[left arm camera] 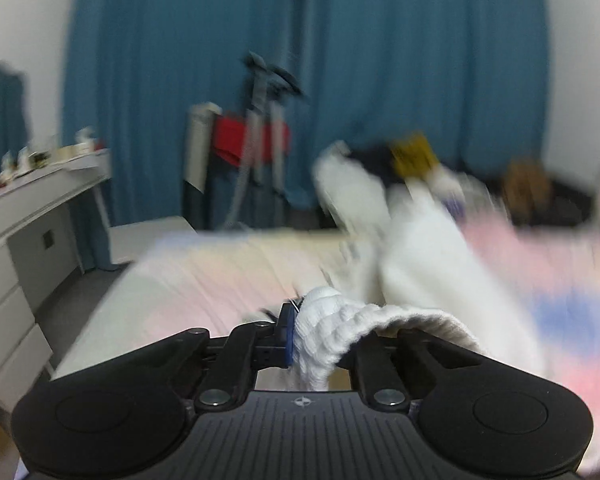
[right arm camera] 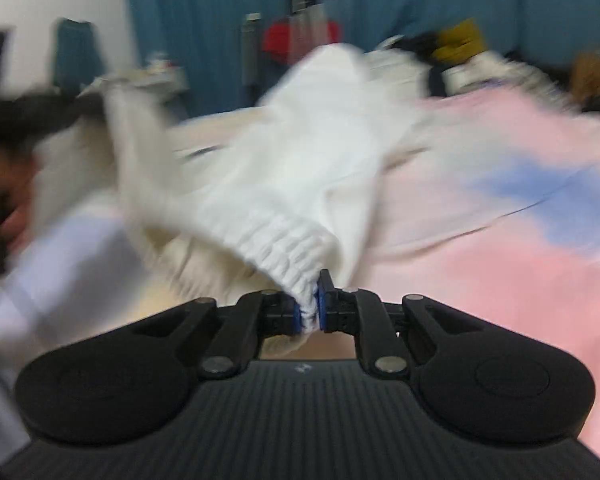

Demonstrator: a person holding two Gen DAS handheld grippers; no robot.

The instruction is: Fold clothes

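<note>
A white knitted garment (left arm camera: 420,248) with a ribbed hem hangs over the bed, and each gripper holds one end of it. In the left wrist view my left gripper (left arm camera: 312,336) is shut on the ribbed hem, which drapes over and hides its right finger. The blue pad of its left finger (left arm camera: 286,332) presses on the cloth. In the right wrist view my right gripper (right arm camera: 309,314) is shut on the bunched ribbing of the garment (right arm camera: 300,152), which stretches away to the left, blurred.
The bed (left arm camera: 560,272) has a pink, blue and cream cover (right arm camera: 500,260). A pile of dark, yellow and white clothes (right arm camera: 456,48) lies at its far end. A white dresser (left arm camera: 32,232) stands at the left. Teal curtains (left arm camera: 380,60) and a stand with red cloth (left arm camera: 252,140) are behind.
</note>
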